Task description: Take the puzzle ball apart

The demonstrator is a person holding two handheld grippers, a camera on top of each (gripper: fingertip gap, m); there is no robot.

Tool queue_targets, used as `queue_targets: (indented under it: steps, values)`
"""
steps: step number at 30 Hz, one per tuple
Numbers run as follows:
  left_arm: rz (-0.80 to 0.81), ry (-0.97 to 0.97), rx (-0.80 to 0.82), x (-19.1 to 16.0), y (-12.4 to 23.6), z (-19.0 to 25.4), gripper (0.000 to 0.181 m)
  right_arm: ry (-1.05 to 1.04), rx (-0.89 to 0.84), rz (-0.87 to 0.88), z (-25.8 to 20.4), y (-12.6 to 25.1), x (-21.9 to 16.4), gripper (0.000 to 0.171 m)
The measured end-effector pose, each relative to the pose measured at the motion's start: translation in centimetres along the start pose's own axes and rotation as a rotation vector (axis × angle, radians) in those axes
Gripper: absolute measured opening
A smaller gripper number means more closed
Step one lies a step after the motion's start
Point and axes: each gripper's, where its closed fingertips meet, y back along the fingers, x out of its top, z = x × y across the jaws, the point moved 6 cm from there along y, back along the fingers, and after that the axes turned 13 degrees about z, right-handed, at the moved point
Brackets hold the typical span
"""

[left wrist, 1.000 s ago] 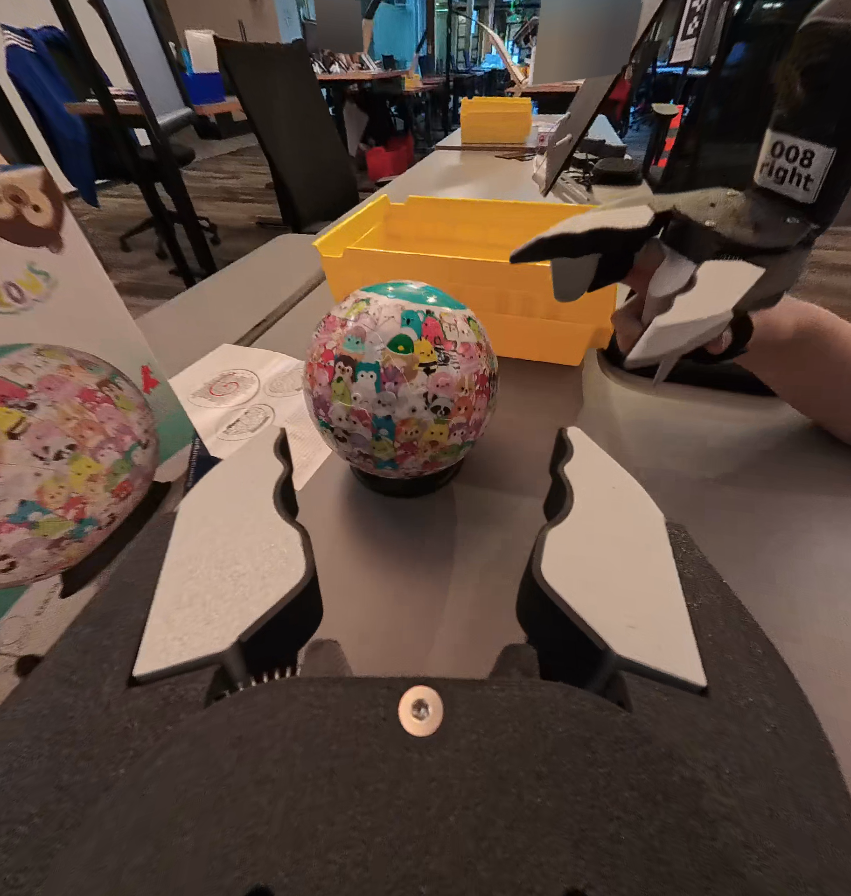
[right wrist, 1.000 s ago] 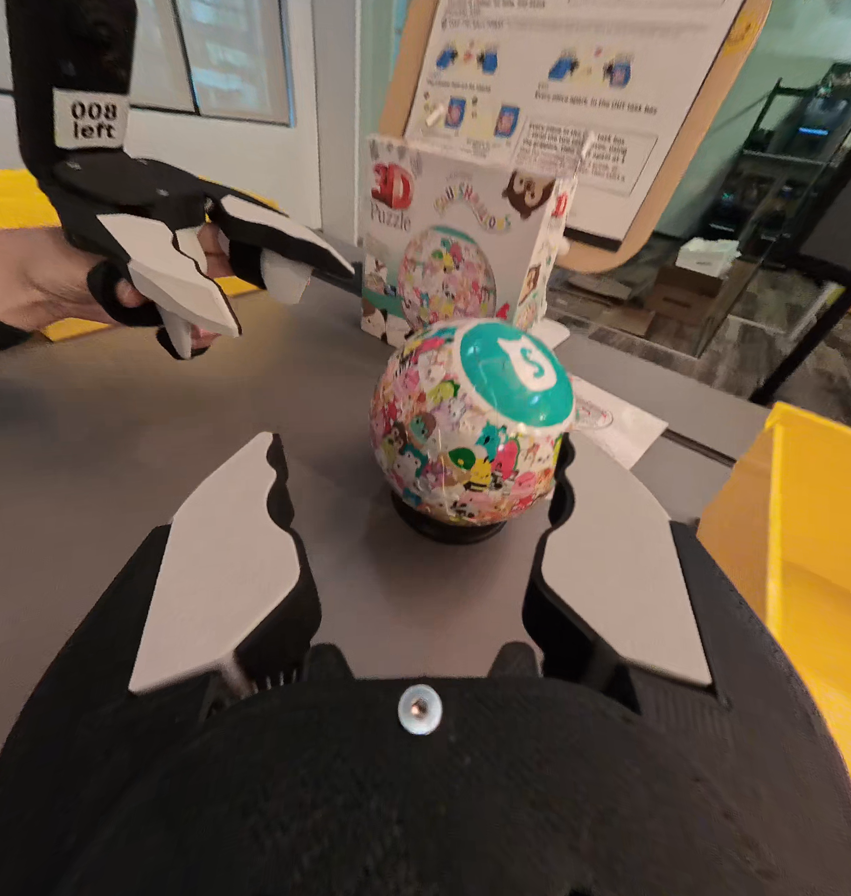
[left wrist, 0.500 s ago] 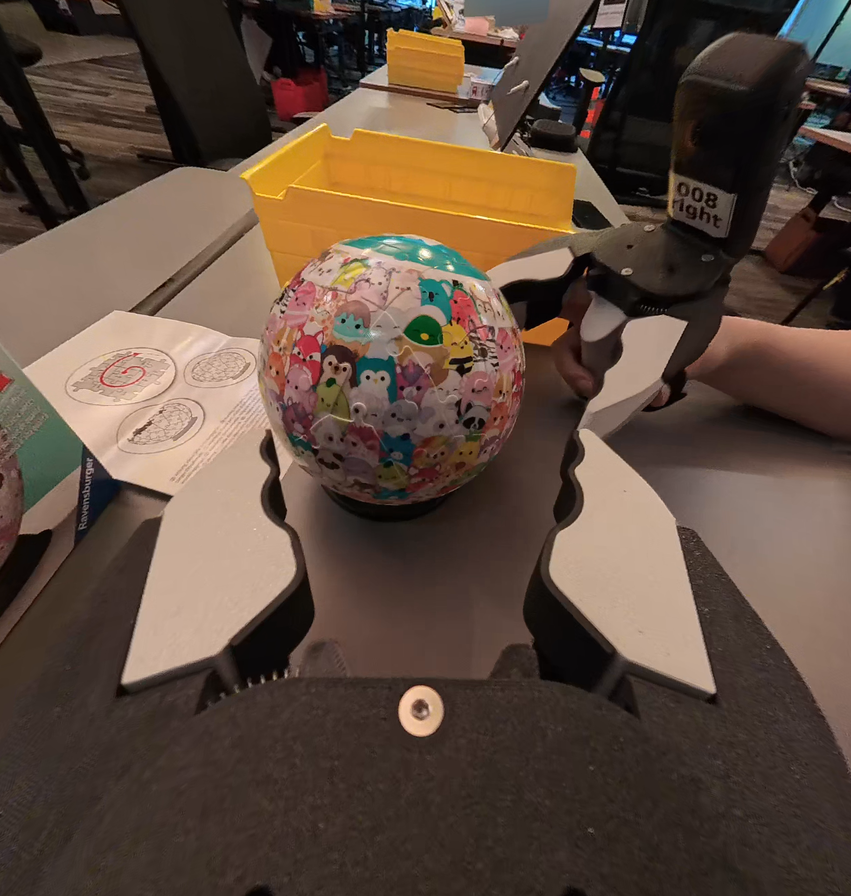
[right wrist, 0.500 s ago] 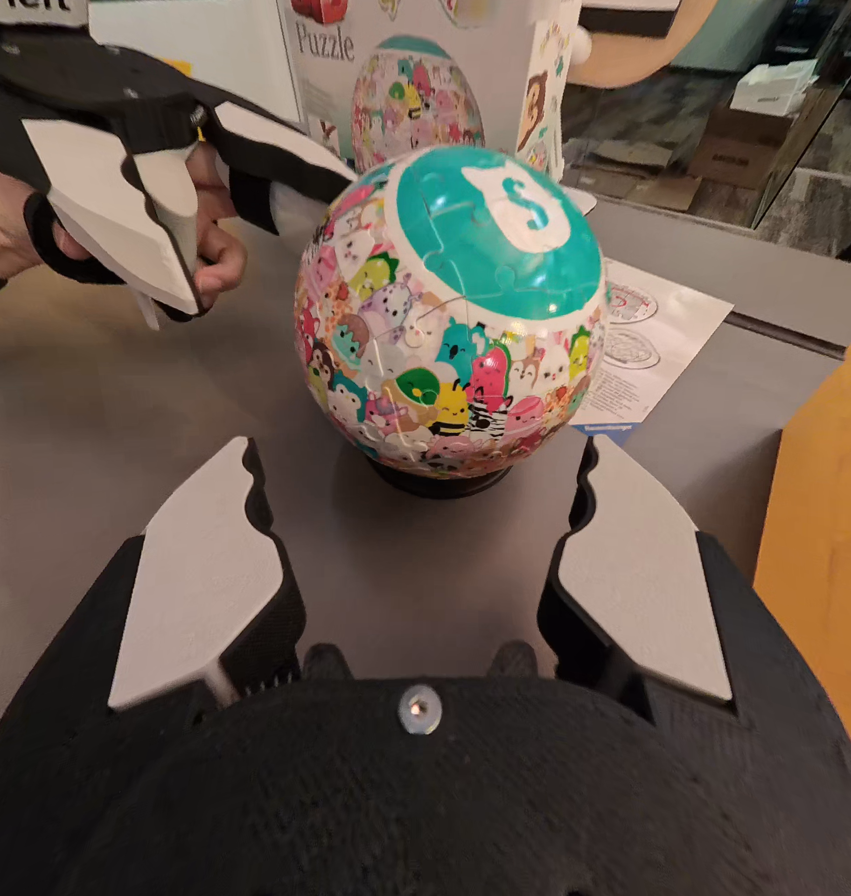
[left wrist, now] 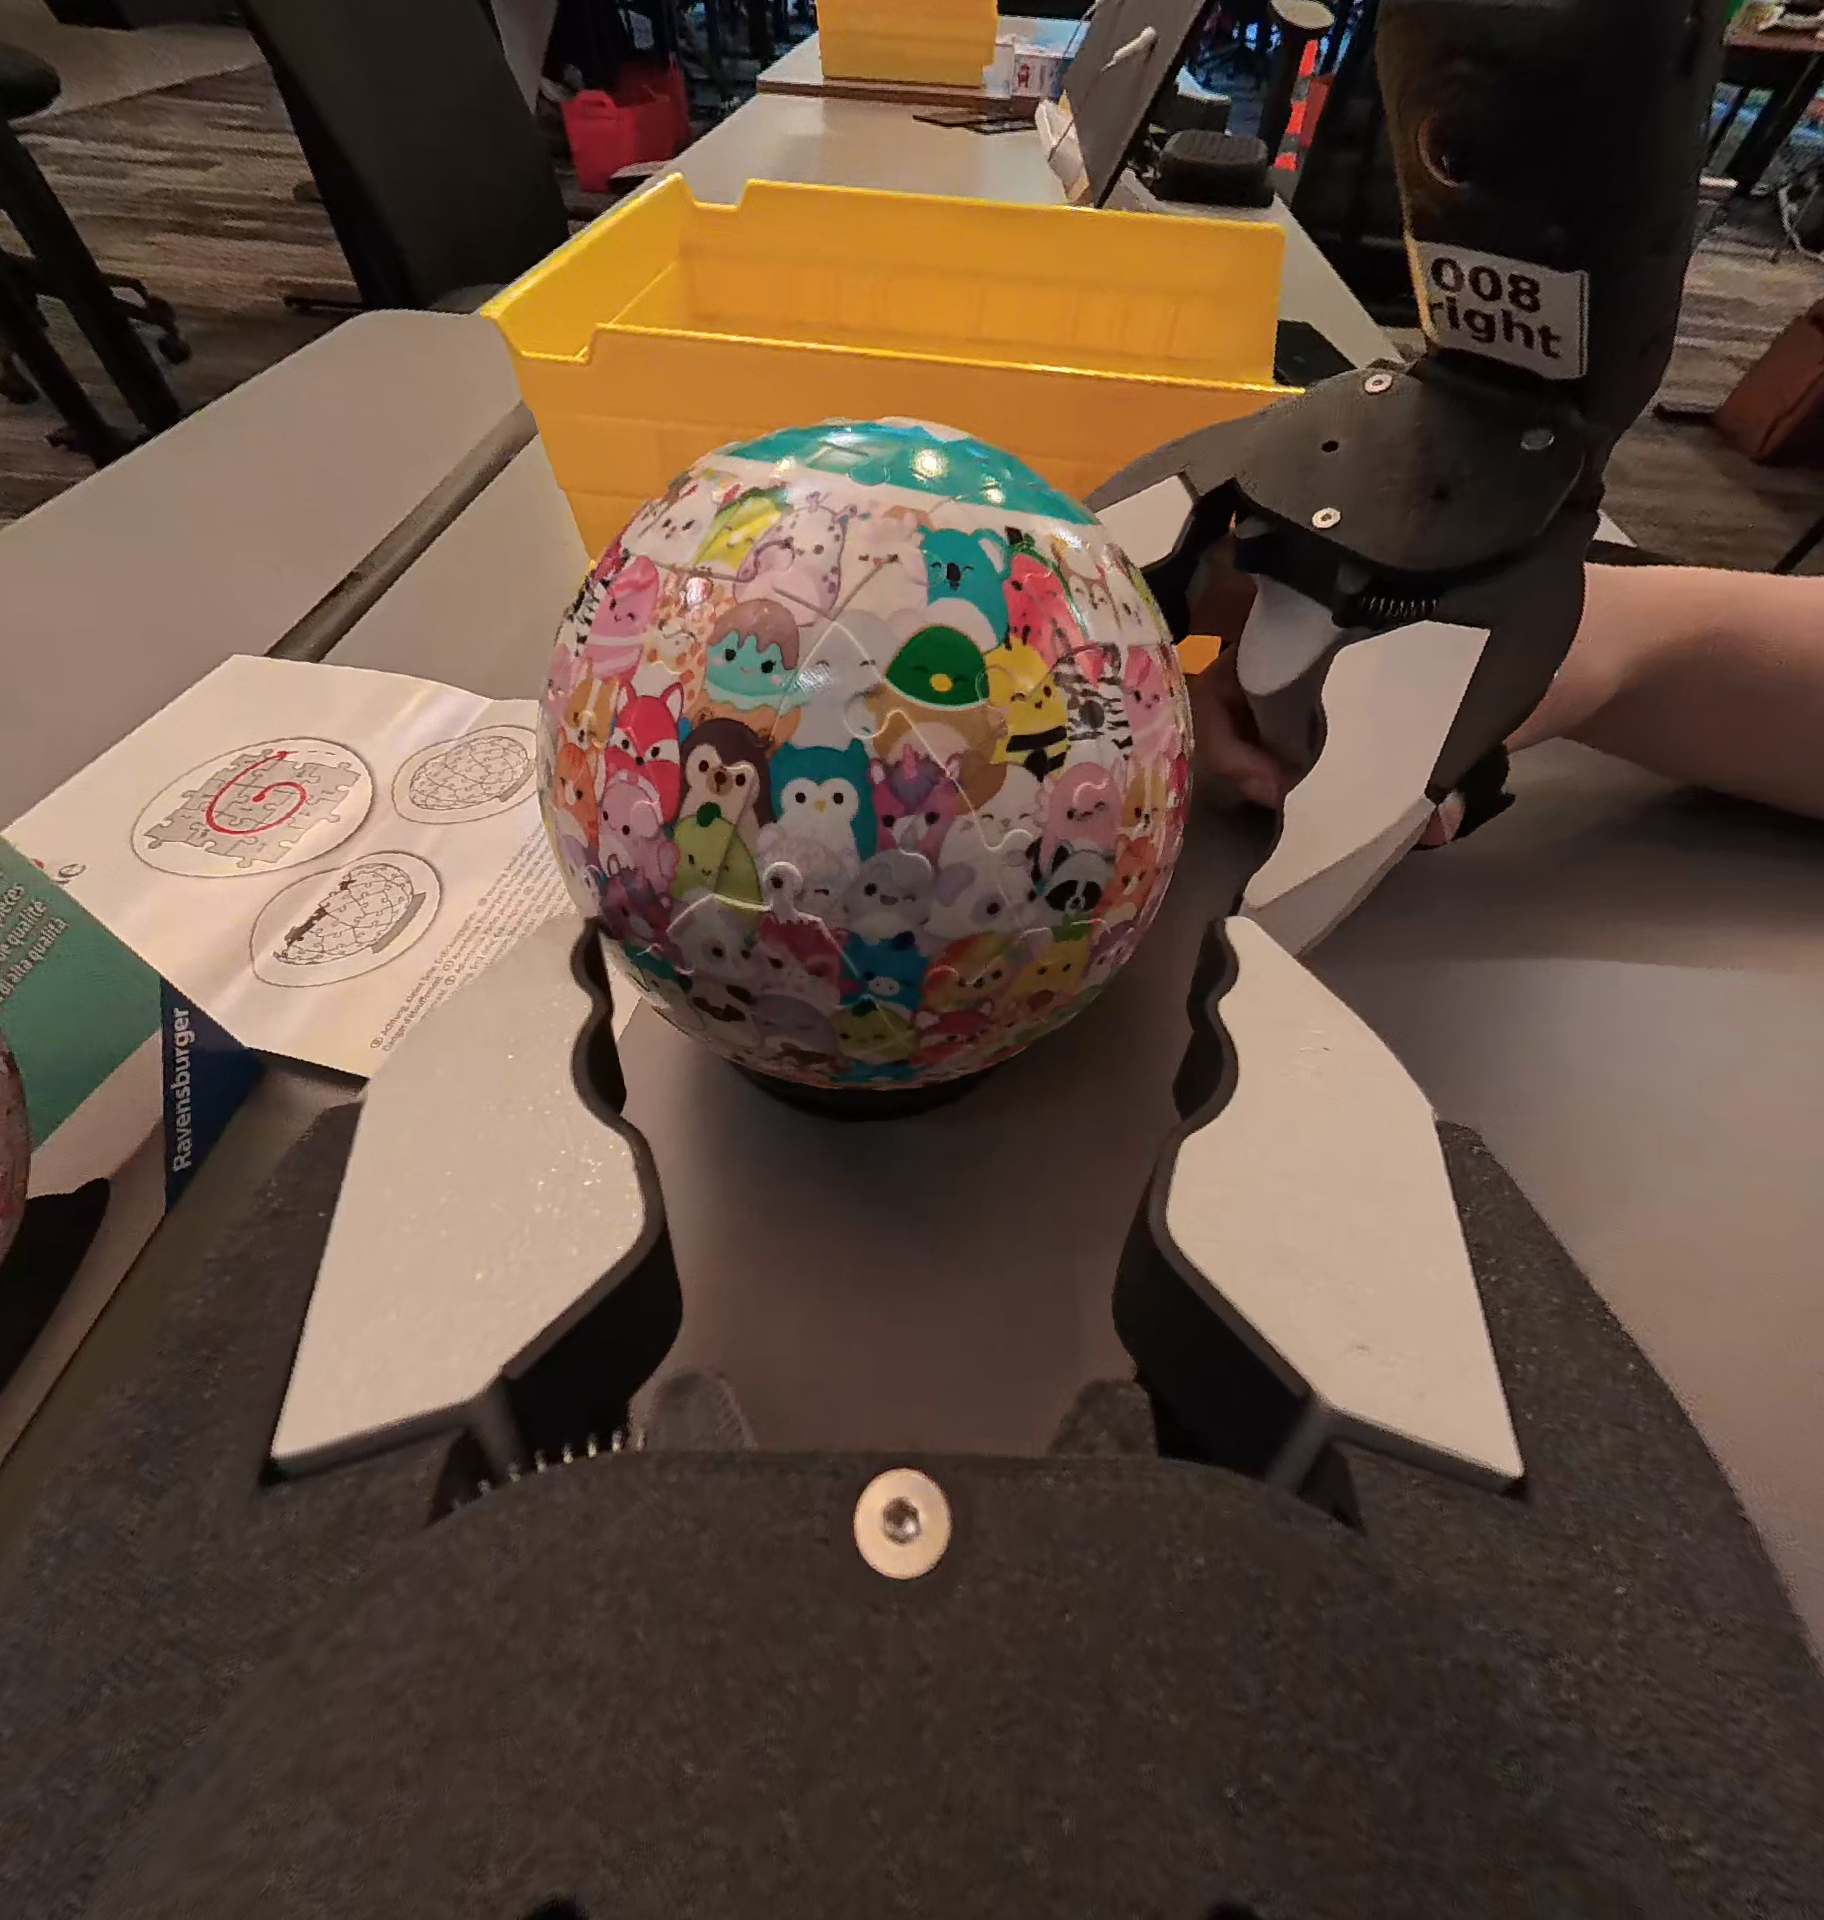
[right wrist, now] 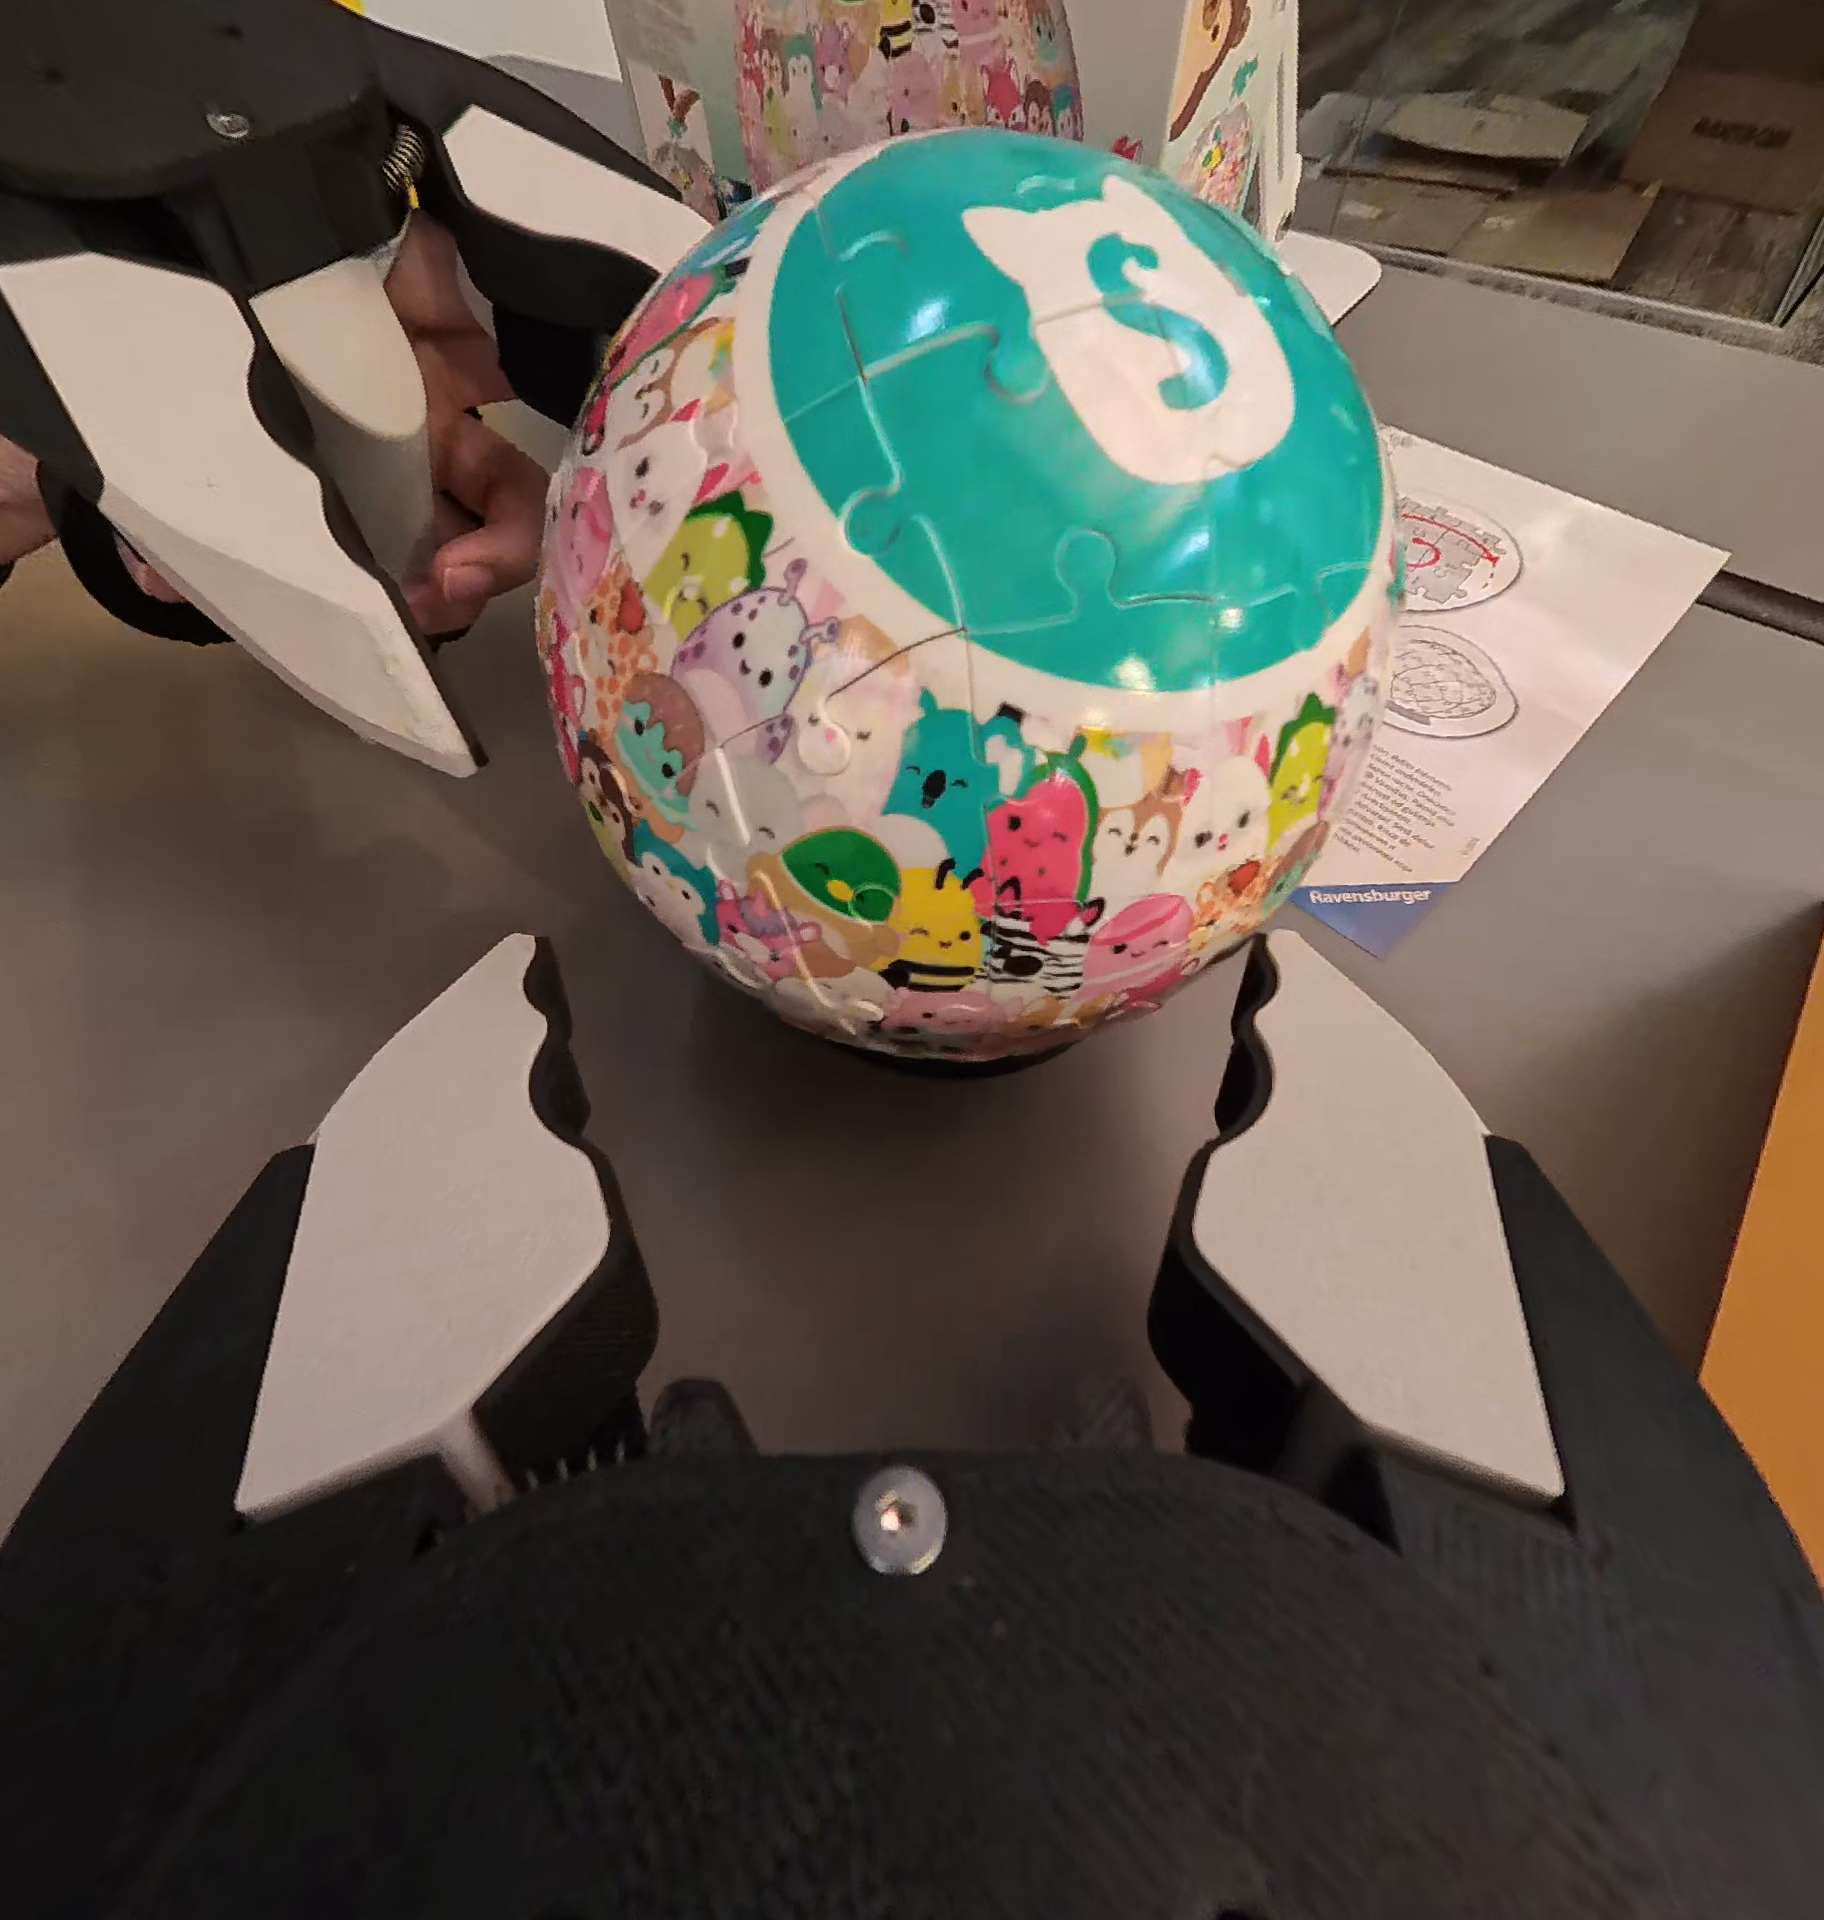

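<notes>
Puzzle ball (left wrist: 864, 748) intact on dark stand, grey surface (left wrist: 1614, 1091). Left wrist view: left gripper (left wrist: 897, 997) jaws spread wide, tips flanking the ball's base; yellow bin (left wrist: 887, 374) behind. Right wrist view: right gripper (right wrist: 897, 997) jaws equally agape, nothing held. Judgement: light, glossy, hollow shell; pry at teal cap (right wrist: 1043, 416) seams.
</notes>
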Motion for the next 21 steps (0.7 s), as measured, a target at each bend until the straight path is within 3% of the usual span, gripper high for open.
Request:
queue_targets:
  steps: [21]
  values:
    - [-0.027, -0.021, 0.045, -0.2, 0.0, -0.4, 0.100, 0.019, -0.016, -0.070, 0.4, -1.4, -0.2, 0.118]
